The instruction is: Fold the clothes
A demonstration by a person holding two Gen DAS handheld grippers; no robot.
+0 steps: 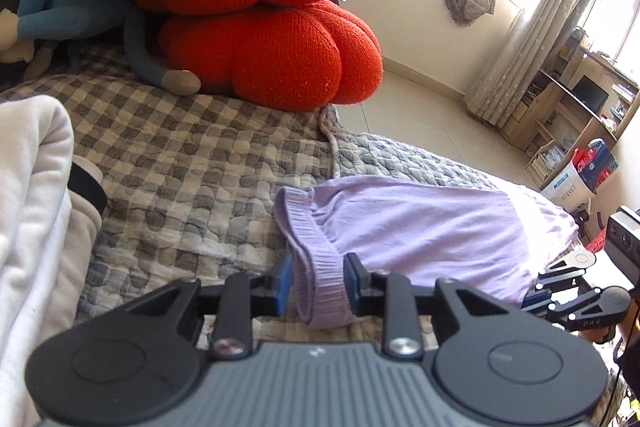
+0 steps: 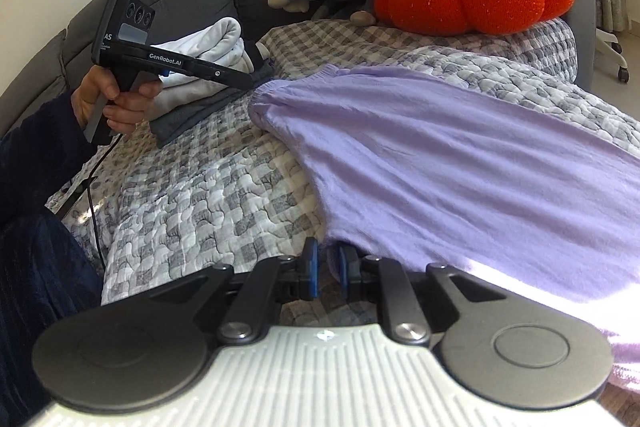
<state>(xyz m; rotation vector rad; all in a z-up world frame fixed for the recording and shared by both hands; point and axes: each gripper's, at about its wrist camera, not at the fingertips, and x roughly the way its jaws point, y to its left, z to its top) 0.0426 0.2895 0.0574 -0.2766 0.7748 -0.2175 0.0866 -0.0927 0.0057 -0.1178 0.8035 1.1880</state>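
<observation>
My left gripper (image 1: 316,281) pinches the ribbed hem of the lilac garment (image 2: 460,163), which lies lengthwise across the checked quilt (image 2: 200,195); my right gripper (image 2: 326,267), nearly closed, grips its near edge.

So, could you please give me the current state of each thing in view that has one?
Left gripper: shut on the ribbed band.
Right gripper: shut on the garment's edge.
Purple garment: spread flat on the checked quilt, unfolded.
White clothes: folded, lying beside the garment.
</observation>
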